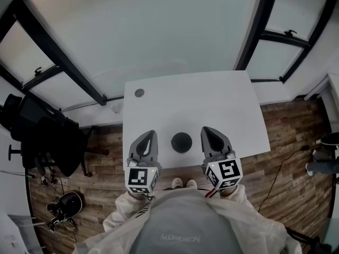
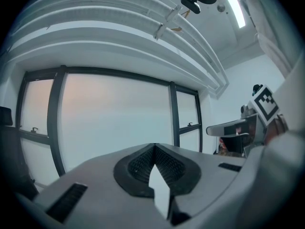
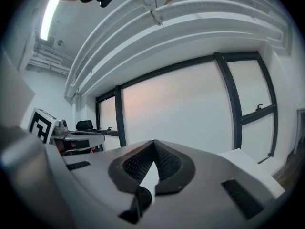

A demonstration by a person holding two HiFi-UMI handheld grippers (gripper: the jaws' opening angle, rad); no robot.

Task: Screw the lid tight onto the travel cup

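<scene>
Head view, left tongs (image 1: 151, 136), cup (image 1: 181, 142) (between), right tongs (image 1: 206, 132)

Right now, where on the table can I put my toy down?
The far half of the white table is bare, from the small grey disc at its far-left corner to the right edge. The near edge is crowded: the dark cup sits between the left hand-held gripper and the right hand-held gripper.

White table (image 1: 212, 105); dark cup (image 1: 181, 142) atop
</scene>
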